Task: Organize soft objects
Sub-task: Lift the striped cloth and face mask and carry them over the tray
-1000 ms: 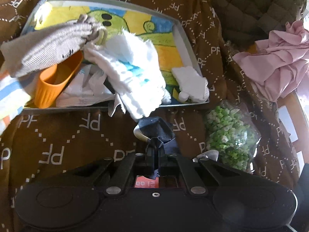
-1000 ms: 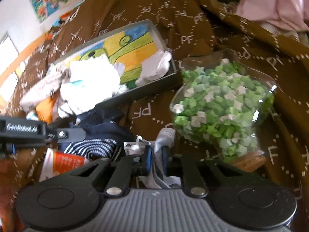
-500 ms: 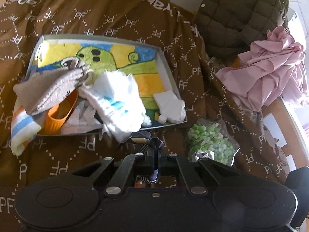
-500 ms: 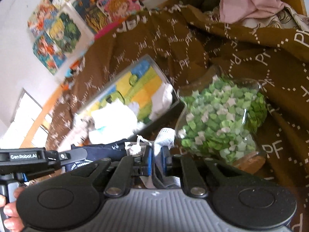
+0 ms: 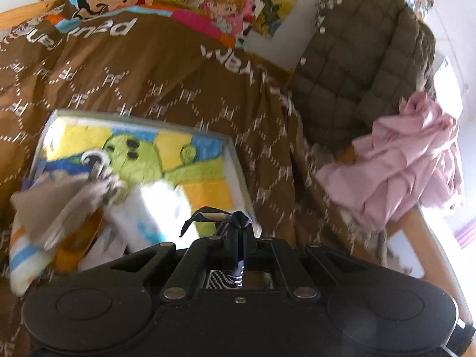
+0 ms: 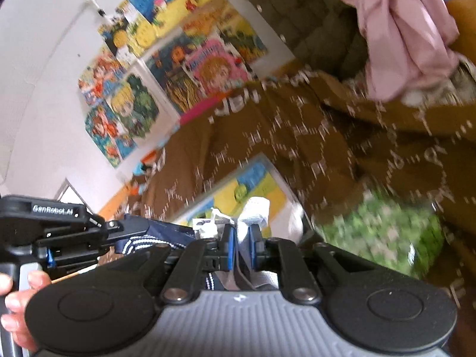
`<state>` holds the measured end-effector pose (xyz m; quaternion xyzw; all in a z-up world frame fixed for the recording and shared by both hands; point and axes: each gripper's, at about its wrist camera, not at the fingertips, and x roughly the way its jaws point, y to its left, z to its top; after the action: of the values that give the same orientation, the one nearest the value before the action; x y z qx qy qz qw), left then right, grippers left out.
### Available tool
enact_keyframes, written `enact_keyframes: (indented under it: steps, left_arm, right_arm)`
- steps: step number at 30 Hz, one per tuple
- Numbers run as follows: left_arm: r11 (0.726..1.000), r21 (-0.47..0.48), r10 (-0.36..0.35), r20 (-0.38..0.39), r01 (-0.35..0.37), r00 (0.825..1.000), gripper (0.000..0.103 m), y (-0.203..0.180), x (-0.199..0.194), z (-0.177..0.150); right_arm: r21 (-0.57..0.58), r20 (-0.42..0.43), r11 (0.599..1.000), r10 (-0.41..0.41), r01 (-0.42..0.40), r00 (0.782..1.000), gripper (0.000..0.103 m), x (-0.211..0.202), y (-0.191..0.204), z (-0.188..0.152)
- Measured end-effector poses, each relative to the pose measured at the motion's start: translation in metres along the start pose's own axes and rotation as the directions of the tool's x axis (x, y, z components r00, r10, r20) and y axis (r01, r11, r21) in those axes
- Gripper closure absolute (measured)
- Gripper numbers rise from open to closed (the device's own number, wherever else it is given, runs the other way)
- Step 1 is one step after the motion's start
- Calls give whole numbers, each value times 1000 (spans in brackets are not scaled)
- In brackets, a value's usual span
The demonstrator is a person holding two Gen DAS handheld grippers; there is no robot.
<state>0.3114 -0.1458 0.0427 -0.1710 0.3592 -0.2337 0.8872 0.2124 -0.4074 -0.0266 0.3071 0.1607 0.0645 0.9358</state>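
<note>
So both grippers are clamped on the same bit of clothing right now; my left gripper (image 5: 240, 232) has its jaws fully closed on a pinch of the navy striped garment (image 5: 230, 279), with a twisted tuft poking out above the tips; my right gripper (image 6: 241, 247) has its jaws closed on a pale grey-white edge (image 6: 254, 212) that I think belongs to the same item, though I honestly can't tell if it's a second piece. The garment hangs between the two, held up above the brown bedspread (image 5: 178, 89), just in front of the tray (image 5: 235, 160) with the cartoon-print bottom where the other soft stuff is already piled.

What I'm worried about: the left grip is only on a thin wad of fabric, so if I pull the two hands apart to spread it, that tuft could slide out and the whole thing drops onto the bed; the opposite risk is pulling unevenly and just twisting it into a rope instead of getting a flat fold. The bag of green paper stars (image 6: 383, 232) sits just beside the tray on my right, so a low swing could knock it off the edge of the bed. The pile in the tray also overhangs its left rim, so dragging the garment across could snag the grey cloth (image 5: 56, 205) and tip things out. Both views are blurry, so judging clearance is dodgy.
</note>
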Motion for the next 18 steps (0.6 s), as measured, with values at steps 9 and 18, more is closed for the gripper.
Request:
enact_keyframes:
  steps: [9,18]
  left_arm:
    - [999,43,-37,110,33,993,101,0,42,31]
    - [998,47,-56,135,50,989,101,25,83,20]
  right_arm:
    - [121,36,992,37,-41,999,91,66,-18,17]
    - [152,37,987,46,-51,998,91,111,-25,15]
